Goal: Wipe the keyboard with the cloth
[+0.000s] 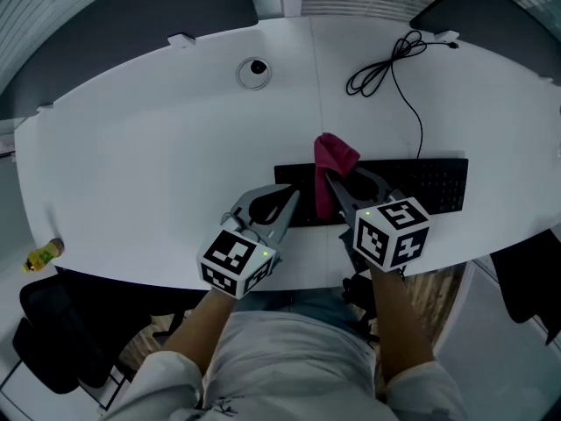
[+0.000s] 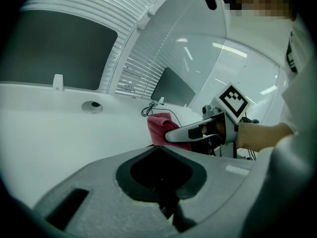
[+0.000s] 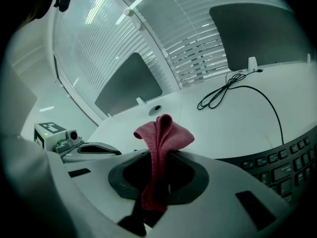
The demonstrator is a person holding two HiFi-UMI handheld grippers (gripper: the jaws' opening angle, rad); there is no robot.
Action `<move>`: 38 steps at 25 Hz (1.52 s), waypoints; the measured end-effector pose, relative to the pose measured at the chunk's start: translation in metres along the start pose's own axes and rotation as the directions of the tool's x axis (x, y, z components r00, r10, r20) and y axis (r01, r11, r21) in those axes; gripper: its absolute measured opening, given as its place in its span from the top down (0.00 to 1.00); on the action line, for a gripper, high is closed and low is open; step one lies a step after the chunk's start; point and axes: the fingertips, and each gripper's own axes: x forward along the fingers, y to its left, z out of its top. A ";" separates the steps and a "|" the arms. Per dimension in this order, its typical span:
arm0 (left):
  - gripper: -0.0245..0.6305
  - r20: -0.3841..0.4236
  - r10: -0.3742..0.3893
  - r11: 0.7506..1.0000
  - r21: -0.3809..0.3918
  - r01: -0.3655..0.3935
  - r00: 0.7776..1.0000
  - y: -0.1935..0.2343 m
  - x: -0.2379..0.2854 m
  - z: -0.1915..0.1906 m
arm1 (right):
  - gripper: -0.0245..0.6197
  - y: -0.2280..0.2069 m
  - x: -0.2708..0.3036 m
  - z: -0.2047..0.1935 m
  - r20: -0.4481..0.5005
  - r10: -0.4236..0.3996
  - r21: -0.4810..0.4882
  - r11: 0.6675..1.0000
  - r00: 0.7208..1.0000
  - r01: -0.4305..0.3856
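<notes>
Over the keyboard's (image 1: 429,182) left half, the cloth (image 1: 335,158) is standing bunched, pinched between the right gripper's (image 1: 333,182) closed jaws. Just left of it, the left gripper (image 1: 287,198) is pointing at the keyboard's left end, its jaws together on nothing. Farther back, a cable (image 1: 392,64) is lying looped on the table (image 1: 158,147).

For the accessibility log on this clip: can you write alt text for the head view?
The right gripper is shut on a pink cloth over a black keyboard on a white desk. The left gripper, shut and empty, is beside it near the keyboard's left end. A black cable lies looped farther back.
</notes>
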 end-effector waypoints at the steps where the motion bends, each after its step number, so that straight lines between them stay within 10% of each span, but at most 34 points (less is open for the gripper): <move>1: 0.95 -0.001 -0.002 1.000 0.002 0.002 1.000 -0.003 0.003 0.000 | 0.87 -0.005 -0.004 0.000 0.001 -0.006 0.002 1.000 1.000 0.006; 38: 0.95 -0.026 -0.049 0.998 0.030 0.049 0.998 -0.090 0.077 0.002 | 0.87 -0.181 -0.125 -0.003 0.065 -0.194 0.108 0.976 0.979 0.187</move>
